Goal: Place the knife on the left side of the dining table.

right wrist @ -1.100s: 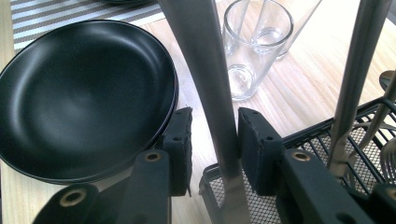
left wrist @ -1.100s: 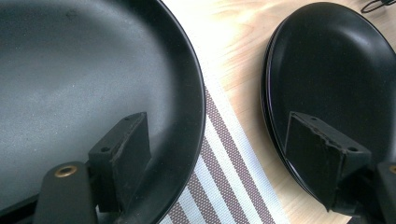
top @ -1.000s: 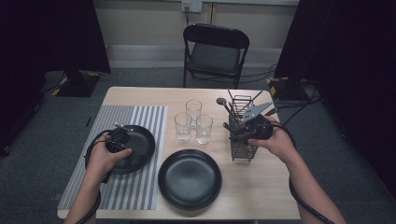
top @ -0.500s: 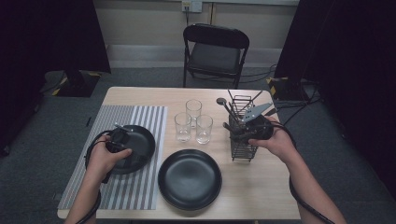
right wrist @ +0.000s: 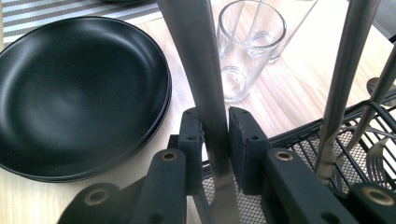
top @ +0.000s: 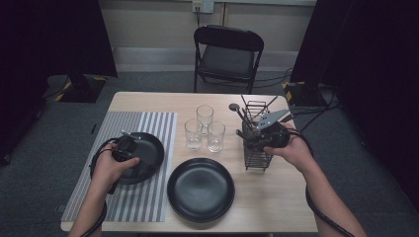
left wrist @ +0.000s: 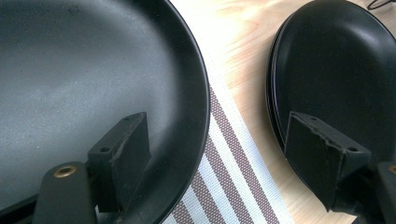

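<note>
Fingers (right wrist: 243,140) of the right gripper (right wrist: 215,135) have just been closing and now pinch a metal handle (right wrist: 198,70) standing in the wire rack (top: 257,140). Left gripper (left wrist: 219,154) spreads open, one finger over a black plate (left wrist: 93,84).

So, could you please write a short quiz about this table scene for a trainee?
1. True or false: the right gripper has closed its fingers on a metal utensil handle.
2. How many drinking glasses stand on the table?
3. The plate under the left gripper lies on: A) bare wood B) the striped mat C) the cutlery basket.

Key: 1 true; 2 three; 3 B.
</note>
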Available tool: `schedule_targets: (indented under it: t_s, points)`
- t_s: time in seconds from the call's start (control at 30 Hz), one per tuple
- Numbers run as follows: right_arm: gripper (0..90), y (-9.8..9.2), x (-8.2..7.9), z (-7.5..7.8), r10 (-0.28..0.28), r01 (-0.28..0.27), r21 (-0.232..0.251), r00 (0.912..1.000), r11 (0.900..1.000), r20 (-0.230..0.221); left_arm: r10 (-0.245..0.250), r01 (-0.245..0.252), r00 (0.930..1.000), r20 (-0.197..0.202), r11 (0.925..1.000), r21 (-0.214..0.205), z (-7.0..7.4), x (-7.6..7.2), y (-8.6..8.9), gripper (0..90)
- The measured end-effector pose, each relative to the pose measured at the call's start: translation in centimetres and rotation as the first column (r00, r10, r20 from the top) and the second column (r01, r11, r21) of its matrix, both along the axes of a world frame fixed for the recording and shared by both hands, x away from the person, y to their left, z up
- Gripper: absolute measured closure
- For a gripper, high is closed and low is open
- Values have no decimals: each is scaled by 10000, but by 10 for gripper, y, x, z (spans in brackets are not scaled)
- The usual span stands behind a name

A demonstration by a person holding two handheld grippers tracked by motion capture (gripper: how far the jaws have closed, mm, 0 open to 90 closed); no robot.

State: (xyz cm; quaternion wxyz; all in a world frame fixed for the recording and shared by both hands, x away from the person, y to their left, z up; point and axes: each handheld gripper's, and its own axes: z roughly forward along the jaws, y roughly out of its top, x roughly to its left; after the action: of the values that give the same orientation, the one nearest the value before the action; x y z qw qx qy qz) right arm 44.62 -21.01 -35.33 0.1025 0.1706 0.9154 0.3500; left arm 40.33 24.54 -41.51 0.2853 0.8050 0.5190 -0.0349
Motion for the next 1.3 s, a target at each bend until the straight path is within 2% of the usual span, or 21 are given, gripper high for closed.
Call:
schedule_targets:
  t_s: [0.27, 0.5, 0.73, 1.3]
  points:
    - [769, -1, -1, 0, 38, -39, 30, 10000, 10000, 69, -8, 8, 10000, 12, 10000, -9, 0, 0, -1, 218]
    - [779, -1, -1, 0, 159, -156, -70, 9993, 9999, 351, -13, 12, 10000, 17, 10000, 3, 0, 0, -1, 217]
    - [787, -2, -1, 2, 57, -51, -127, 9989, 9999, 472, -52, 52, 10000, -11, 10000, 42, -1, 0, -2, 217]
    - [804, -9, -2, 10, -347, 322, 339, 9965, 9989, 762, -40, 40, 10000, -4, 10000, 13, -1, 0, -2, 217]
